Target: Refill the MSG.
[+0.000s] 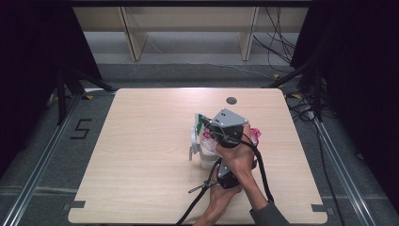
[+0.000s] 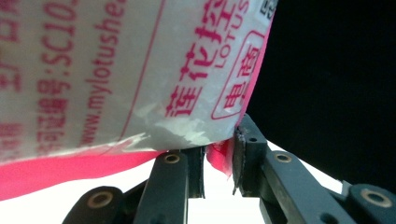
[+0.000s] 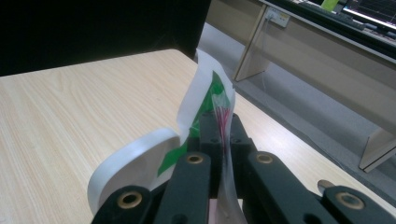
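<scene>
Hands meet at the table's (image 1: 141,155) near edge, both grippers clamped on one plastic bag (image 2: 116,74): left gripper (image 2: 219,163) pinches its pink corner, right gripper (image 3: 223,135) grips film beside a white strip (image 3: 140,154). Shelving (image 1: 188,28) stands beyond.

Your right gripper (image 1: 221,129) wears a grey three-cornered plate (image 1: 228,117) on top, studded with small dark screws, over a black body. Just below that plate in the high view, your left gripper (image 1: 214,157) is black too, thick black cables (image 1: 261,172) looping off both. Below the plate again, your sleeve (image 1: 269,215) is grey. In the gripper views your jaws are matte black linked bars, brass-ringed pivots (image 3: 194,159) at every joint, worn pads (image 2: 239,161) on the left pair.
</scene>
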Motion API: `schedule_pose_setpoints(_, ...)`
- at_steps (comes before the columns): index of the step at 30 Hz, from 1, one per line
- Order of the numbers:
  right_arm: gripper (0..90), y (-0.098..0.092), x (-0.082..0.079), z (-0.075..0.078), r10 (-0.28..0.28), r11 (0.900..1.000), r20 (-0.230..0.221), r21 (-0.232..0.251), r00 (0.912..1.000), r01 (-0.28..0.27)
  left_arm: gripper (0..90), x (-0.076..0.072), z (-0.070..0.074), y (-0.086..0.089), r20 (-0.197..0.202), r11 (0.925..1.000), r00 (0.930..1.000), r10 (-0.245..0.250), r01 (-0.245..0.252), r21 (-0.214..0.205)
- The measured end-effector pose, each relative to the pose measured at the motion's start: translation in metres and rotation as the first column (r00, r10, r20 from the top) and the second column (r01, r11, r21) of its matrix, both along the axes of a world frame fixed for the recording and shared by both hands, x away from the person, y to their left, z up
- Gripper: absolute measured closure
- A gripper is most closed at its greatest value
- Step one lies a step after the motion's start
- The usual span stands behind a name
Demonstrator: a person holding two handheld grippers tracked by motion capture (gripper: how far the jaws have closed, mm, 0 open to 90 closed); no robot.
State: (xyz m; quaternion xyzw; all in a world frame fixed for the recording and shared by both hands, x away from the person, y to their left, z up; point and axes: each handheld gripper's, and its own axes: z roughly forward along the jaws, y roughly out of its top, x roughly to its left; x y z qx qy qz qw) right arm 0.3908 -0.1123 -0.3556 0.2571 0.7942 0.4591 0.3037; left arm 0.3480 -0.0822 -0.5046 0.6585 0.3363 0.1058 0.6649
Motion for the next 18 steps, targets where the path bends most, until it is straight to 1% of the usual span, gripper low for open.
schedule_pose_setpoints(1, 89.9, 0.0005, 0.0000, -0.0004, 0.000, 1.0000, 0.003, -0.004, 1.0000, 0.000, 76.3, 0.0001, 0.0000, -0.0001, 0.000, 1.0000, 1.0000, 0.001, -0.001, -0.001)
schedule_pose_setpoints(2, 89.9, 0.0011, -0.0007, -0.0004, 0.007, 1.0000, -0.013, -0.006, 0.9999, -0.007, 76.2, 0.0002, 0.0001, 0.0000, 0.003, 1.0000, 1.0000, 0.000, 0.000, 0.000)
schedule_pose_setpoints(3, 89.9, 0.0009, -0.0007, 0.0002, -0.003, 1.0000, 0.012, -0.002, 0.9999, 0.003, 76.3, 0.0001, 0.0001, 0.0002, 0.003, 1.0000, 1.0000, 0.001, -0.001, 0.001)
schedule_pose_setpoints(4, 89.9, 0.0005, -0.0007, 0.0008, 0.002, 1.0000, 0.007, -0.006, 1.0000, -0.001, 76.2, -0.0002, 0.0006, 0.0006, 0.002, 1.0000, 1.0000, 0.000, 0.000, 0.003)
schedule_pose_setpoints(5, 89.9, 0.0002, -0.0005, 0.0009, -0.001, 1.0000, 0.013, 0.000, 0.9999, 0.001, 76.2, -0.0003, 0.0009, 0.0006, 0.002, 1.0000, 1.0000, 0.000, 0.000, 0.002)
schedule_pose_setpoints(7, 89.9, 0.0010, -0.0018, 0.0012, 0.005, 1.0000, -0.008, 0.001, 1.0000, -0.004, 76.3, -0.0002, 0.0007, 0.0003, 0.003, 1.0000, 1.0000, 0.000, 0.000, 0.002)
schedule_pose_setpoints(9, 89.9, 0.0012, -0.0002, 0.0000, 0.001, 0.9999, 0.019, -0.013, 0.9998, -0.001, 76.2, 0.0000, -0.0001, 0.0001, 0.003, 1.0000, 1.0000, 0.000, 0.000, 0.003)
schedule_pose_setpoints(11, 89.9, 0.0013, -0.0001, -0.0006, 0.005, 1.0000, -0.014, -0.005, 0.9999, -0.005, 76.2, -0.0004, 0.0004, 0.0002, 0.000, 1.0000, 1.0000, 0.000, 0.000, -0.001)
schedule_pose_setpoints(12, 89.8, 0.0011, -0.0007, -0.0001, 0.002, 1.0000, -0.014, 0.004, 0.9999, -0.002, 76.2, -0.0005, 0.0008, 0.0010, 0.002, 0.9999, 1.0000, -0.003, 0.003, 0.012)
schedule_pose_setpoints(13, 89.8, 0.0002, -0.0006, 0.0011, -0.003, 1.0000, 0.012, 0.003, 0.9999, 0.003, 76.2, 0.0000, 0.0007, 0.0011, 0.007, 0.9999, 1.0000, -0.003, 0.003, 0.010)
schedule_pose_setpoints(14, 89.9, 0.0001, -0.0015, 0.0018, 0.002, 1.0000, 0.004, 0.003, 1.0000, -0.002, 76.3, -0.0002, 0.0009, 0.0007, 0.006, 1.0000, 1.0000, 0.000, 0.000, 0.002)
schedule_pose_setpoints(15, 89.9, 0.0004, -0.0022, 0.0020, 0.005, 1.0000, -0.010, 0.003, 0.9999, -0.005, 76.2, -0.0006, 0.0013, 0.0012, 0.000, 0.9999, 1.0000, -0.002, 0.002, 0.014)
schedule_pose_setpoints(16, 89.8, 0.0011, -0.0010, 0.0009, -0.003, 1.0000, 0.009, -0.002, 1.0000, 0.003, 76.2, -0.0006, 0.0012, 0.0014, 0.000, 0.9999, 1.0000, -0.006, 0.006, 0.014)
schedule_pose_setpoints(18, 89.8, 0.0019, -0.0006, -0.0003, -0.004, 0.9999, 0.009, -0.012, 0.9999, 0.004, 76.2, -0.0004, 0.0005, 0.0005, 0.003, 1.0000, 1.0000, -0.001, 0.001, 0.003)
